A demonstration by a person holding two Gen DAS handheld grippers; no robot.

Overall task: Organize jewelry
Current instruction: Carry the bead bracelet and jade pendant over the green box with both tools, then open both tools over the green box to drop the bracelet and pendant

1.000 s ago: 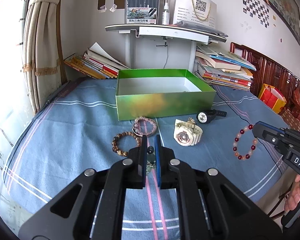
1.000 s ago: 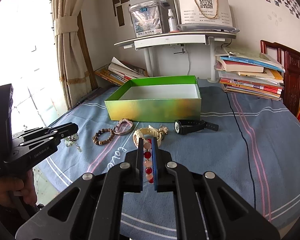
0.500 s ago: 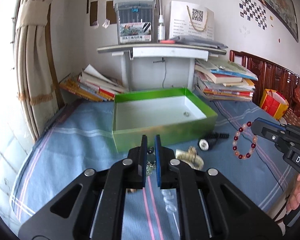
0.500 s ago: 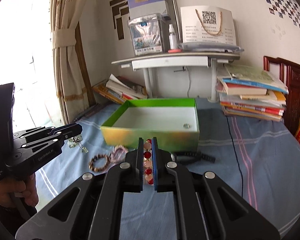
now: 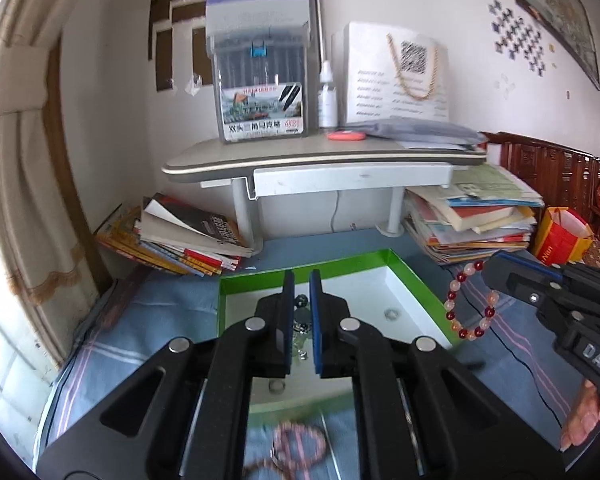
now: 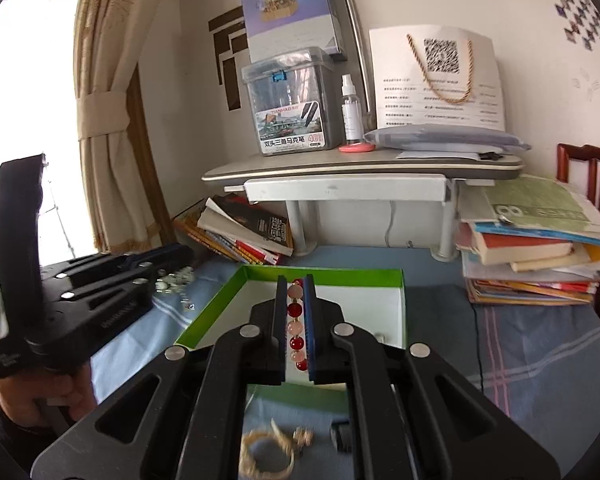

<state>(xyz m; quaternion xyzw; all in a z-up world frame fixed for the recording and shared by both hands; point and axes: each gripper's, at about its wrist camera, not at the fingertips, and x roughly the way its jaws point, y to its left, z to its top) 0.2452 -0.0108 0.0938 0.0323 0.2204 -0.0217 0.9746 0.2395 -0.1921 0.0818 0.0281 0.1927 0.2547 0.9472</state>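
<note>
Left wrist view: the left tool [image 5: 301, 322], clamping a small silvery charm piece [image 5: 301, 326], hangs over the green white-lined cardboard box [image 5: 416, 280]; the right tool [image 5: 490, 272], beside its rim, grips a red-and-pink beaded bracelet [image 5: 470, 300].

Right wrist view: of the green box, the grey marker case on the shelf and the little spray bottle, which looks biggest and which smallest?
1. green box, widest in the picture, though also nearest the camera.
2. grey marker case.
3. spray bottle, clearly the smallest, standing right beside the case.
</note>
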